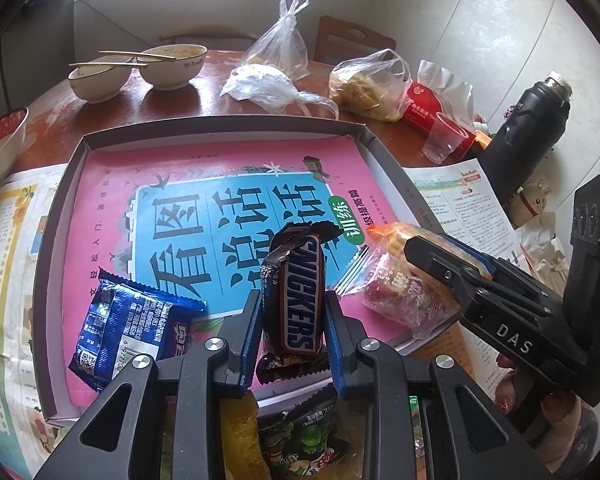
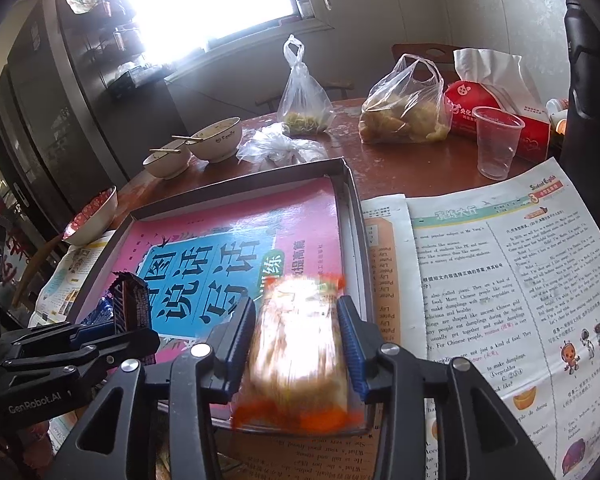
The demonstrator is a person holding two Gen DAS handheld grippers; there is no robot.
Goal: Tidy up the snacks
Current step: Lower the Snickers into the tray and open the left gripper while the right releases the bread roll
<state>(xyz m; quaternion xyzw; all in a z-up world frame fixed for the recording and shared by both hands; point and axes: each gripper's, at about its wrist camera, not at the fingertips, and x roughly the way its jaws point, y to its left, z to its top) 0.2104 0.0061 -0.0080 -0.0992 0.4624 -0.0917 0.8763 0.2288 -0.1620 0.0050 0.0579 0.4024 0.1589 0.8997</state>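
- Left wrist view: A cluttered wooden table (image 1: 172,100) by a window carries two bowls (image 1: 140,70), knotted plastic bags (image 1: 280,52), a black flask (image 1: 532,124) and spread newspaper (image 1: 4,240); a shallow grey tray (image 1: 56,216) lined with a pink workbook (image 1: 220,184) sits at centre.
- The left gripper (image 1: 292,320) is clamped narrowly on a chocolate bar (image 1: 296,292), which stands nearly upright with its long axis running away from the camera, over the tray's near edge.
- A blue snack packet (image 1: 128,324) lies flat in the tray just beside it, on the left.
- The right gripper (image 1: 432,256) reaches in from the right over a clear-wrapped snack (image 1: 404,292) at the tray's right edge.
- Right wrist view: The same table, with a plastic cup (image 2: 496,140) and an English worksheet (image 2: 500,280) to the right of the tray (image 2: 354,216).
- The clear-wrapped snack (image 2: 300,352) lies blurred between the right gripper (image 2: 296,332) fingers, lengthwise along them, over the tray's near right corner.
- The fingers stand slightly apart from the wrapper on both sides, apparently no longer pressing it.
- Judged from this, the right hand's packet is being let go into the tray, while the left hand's bar awaits placing near the blue packet.
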